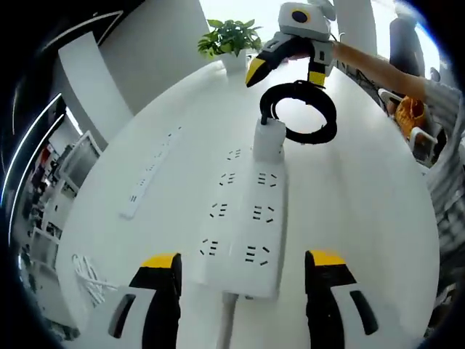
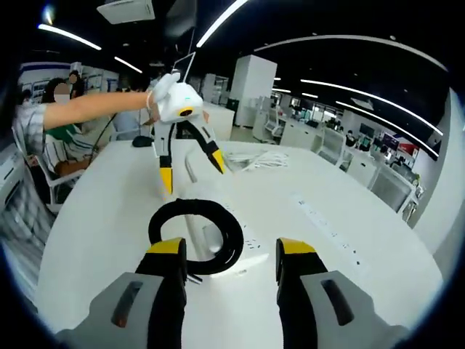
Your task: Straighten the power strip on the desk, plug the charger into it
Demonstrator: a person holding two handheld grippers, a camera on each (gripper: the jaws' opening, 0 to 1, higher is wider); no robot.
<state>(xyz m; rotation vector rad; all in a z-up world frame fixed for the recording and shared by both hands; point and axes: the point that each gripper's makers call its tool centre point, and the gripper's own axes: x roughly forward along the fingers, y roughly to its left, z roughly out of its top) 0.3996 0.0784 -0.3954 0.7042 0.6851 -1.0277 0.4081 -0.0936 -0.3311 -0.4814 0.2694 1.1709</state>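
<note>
Jaws of both grippers gape empty over the power strip (image 1: 243,225); left gripper view shows the charger (image 1: 269,138) plugged in.

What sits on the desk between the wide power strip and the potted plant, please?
In the left gripper view, the white charger stands plugged into the wide power strip, its coiled black cable lying toward the potted plant.

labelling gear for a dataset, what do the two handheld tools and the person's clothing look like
Each tool has two grey jaws ending in black tips with yellow bands. The left tool and right tool look alike up close. From across the desk, each shows a white housing above its jaws, with a round lens ringed in yellow. The person wears a striped short sleeve.
</note>
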